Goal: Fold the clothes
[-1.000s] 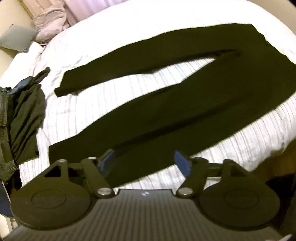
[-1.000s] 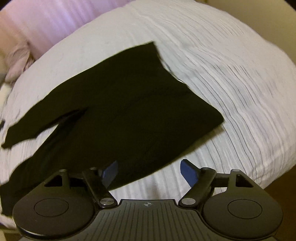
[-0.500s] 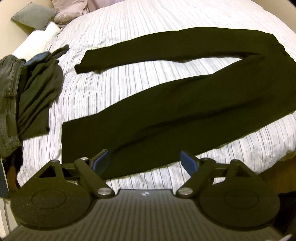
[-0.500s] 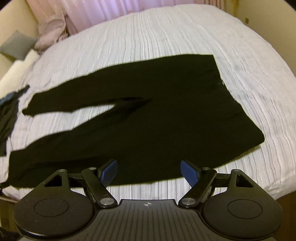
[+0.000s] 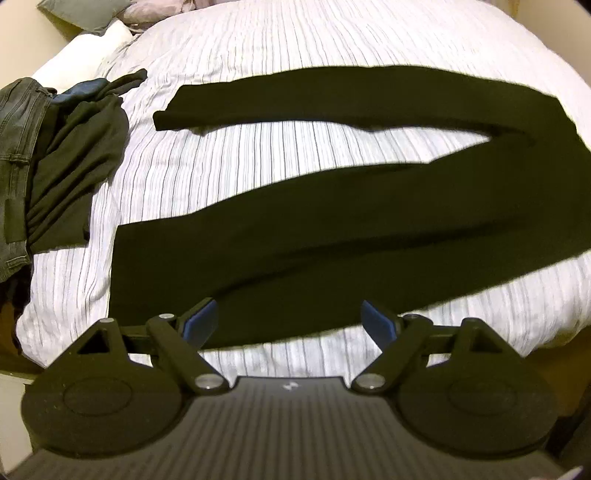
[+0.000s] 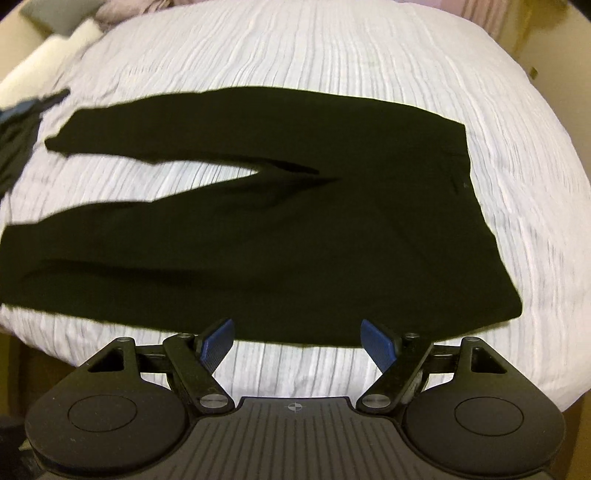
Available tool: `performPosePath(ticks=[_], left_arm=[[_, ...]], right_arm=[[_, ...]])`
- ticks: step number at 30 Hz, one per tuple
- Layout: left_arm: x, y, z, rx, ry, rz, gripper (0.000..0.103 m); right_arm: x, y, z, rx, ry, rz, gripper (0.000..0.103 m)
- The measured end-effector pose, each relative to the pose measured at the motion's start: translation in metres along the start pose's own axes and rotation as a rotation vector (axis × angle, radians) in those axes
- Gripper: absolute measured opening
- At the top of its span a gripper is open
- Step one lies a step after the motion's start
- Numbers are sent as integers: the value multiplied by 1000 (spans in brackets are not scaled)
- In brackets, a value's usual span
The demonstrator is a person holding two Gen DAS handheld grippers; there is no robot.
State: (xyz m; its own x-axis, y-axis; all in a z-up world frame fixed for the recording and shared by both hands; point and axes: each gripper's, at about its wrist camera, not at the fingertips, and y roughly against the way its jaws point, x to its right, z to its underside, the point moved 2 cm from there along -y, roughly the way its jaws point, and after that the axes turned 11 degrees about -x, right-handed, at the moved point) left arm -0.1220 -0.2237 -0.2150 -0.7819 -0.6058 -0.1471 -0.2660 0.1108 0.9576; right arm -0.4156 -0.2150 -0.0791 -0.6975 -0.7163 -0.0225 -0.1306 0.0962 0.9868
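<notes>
Black trousers [image 5: 332, 229] lie flat on the white striped bedcover [image 5: 295, 44], legs spread in a narrow V, hems to the left, waist to the right. My left gripper [image 5: 288, 314] hovers open above the near leg close to its hem, blue pads [image 5: 201, 319] apart and nothing between them. In the right wrist view the trousers [image 6: 295, 240] fill the middle, with the waistband at the right. My right gripper [image 6: 297, 328] hangs open over the near edge of the seat and hip, holding nothing.
A pile of dark green clothing [image 5: 74, 177] and grey jeans [image 5: 14, 147] lies at the bed's left edge. A white pillow [image 5: 85, 59] and a grey cushion [image 5: 81, 11] sit at the far left. The bed's near edge [image 6: 295, 373] runs just below both grippers.
Both grippers have swung and rolled, so the trousers now lie level across each view. The left jaws stand a little wider than before. The trousers have not moved.
</notes>
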Motion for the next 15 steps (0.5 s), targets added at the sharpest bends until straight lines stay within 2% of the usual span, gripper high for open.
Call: performPosePath(ticks=[6,15], left_arm=[[5,8,-17,32,-9,7,83],[20,7,-25,34,-73,-2,83]], right_arm=[[-3,10,-1,2,10,10,79],[2,13,7,6,-28,22,79]])
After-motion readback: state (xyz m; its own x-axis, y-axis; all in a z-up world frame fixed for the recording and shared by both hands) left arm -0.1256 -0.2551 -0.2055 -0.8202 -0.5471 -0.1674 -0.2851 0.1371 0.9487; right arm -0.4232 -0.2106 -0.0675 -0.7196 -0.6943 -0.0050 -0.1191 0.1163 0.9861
